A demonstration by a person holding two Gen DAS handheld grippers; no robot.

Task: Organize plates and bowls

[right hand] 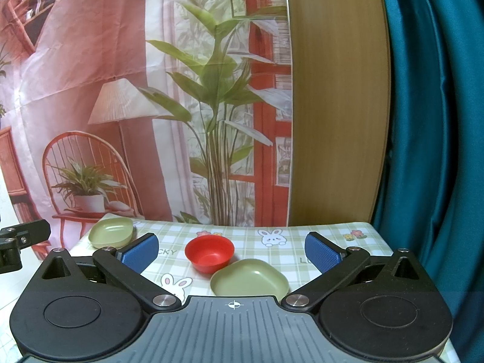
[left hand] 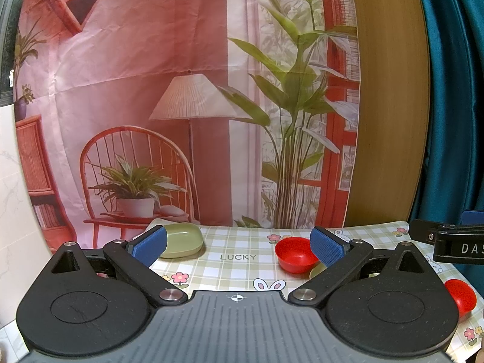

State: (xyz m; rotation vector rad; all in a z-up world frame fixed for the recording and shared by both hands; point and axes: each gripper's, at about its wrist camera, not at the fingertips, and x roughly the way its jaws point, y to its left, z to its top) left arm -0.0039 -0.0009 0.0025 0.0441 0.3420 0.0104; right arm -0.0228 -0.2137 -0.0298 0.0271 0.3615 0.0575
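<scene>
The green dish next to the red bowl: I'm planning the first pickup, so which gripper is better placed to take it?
Probably the right. The near green dish lies just ahead between the open right gripper fingers, beside the red bowl. In the left gripper view, its right finger hides most of that dish.

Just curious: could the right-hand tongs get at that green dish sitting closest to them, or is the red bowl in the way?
Probably yes. The right tongs are open, and the near green dish lies in front of them; the red bowl sits behind it.
</scene>
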